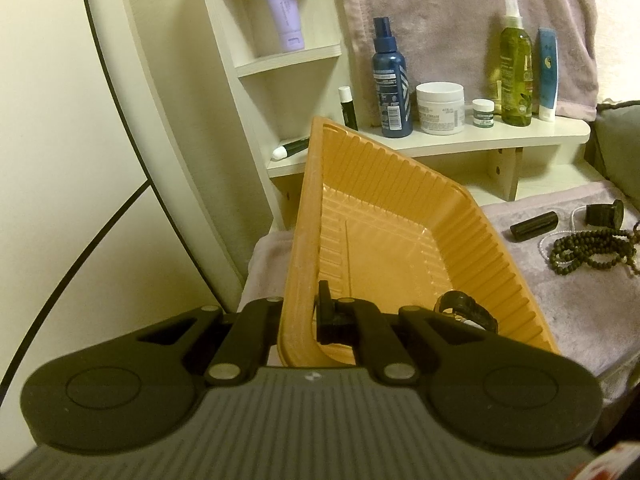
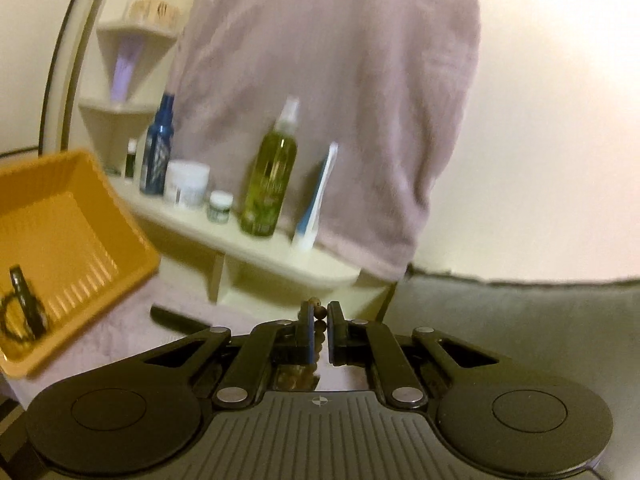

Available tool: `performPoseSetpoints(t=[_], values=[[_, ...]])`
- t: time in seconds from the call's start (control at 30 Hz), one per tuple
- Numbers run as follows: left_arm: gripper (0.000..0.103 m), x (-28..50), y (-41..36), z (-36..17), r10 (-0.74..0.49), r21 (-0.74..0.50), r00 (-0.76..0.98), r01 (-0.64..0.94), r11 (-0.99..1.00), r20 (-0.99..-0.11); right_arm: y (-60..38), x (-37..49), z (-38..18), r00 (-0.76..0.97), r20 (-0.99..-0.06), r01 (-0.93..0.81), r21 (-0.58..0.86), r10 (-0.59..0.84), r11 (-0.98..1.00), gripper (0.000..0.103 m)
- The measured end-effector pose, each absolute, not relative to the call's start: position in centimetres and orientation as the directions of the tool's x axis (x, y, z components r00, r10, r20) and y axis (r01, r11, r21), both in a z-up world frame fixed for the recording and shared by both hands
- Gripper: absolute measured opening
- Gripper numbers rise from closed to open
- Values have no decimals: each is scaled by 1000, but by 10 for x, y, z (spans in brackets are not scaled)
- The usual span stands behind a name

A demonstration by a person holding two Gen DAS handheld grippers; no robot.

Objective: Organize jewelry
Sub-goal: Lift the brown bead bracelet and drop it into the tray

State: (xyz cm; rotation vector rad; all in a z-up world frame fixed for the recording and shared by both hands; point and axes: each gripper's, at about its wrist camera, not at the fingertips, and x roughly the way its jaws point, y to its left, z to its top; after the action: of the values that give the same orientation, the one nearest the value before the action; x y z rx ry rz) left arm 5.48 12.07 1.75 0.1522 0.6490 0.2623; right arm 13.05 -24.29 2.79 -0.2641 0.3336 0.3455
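Observation:
My left gripper point(image 1: 301, 314) is shut on the near wall of an orange ribbed tray point(image 1: 384, 184), which sits tilted on the lilac cloth. A dark wristwatch point(image 1: 468, 310) lies in the tray's low corner; the right wrist view shows the same watch point(image 2: 22, 308) in the tray point(image 2: 80, 216). My right gripper point(image 2: 320, 314) is raised above the cloth and shut on a strand of brown wooden beads point(image 2: 319, 326) that hangs down between its fingers. A dark bead necklace point(image 1: 592, 248) lies coiled on the cloth at the right.
A cream shelf point(image 1: 472, 140) behind the tray holds a blue spray bottle point(image 1: 390, 80), a white jar point(image 1: 440, 108), a green bottle point(image 1: 516, 72) and tubes. Two black cylinders point(image 1: 534, 226) and a clear bead strand point(image 1: 576, 216) lie on the cloth. A grey cushion point(image 2: 520, 320) is at right.

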Motion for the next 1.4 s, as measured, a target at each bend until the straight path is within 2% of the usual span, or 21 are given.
performPoseSetpoints(t=[0.57,1.0,1.17,1.4], values=[[4,56,119,19,285,217,768,-193,957,-573,-236,129,100,901,-200,-418,-166,384,893,6],[4,55,119,20,279,210,770,-190,959,-574,-162,120,147,761,-144,-645,-53,633,763,6],[5,55,120,19,275,206,772,-188,960,-573,-116,123,139,700,-175,-706,-23,692,708,6],[5,53,120,19,270,198,774,-189,962,-572,-65,149,87,578,-351,-762,92,737,641,6]])
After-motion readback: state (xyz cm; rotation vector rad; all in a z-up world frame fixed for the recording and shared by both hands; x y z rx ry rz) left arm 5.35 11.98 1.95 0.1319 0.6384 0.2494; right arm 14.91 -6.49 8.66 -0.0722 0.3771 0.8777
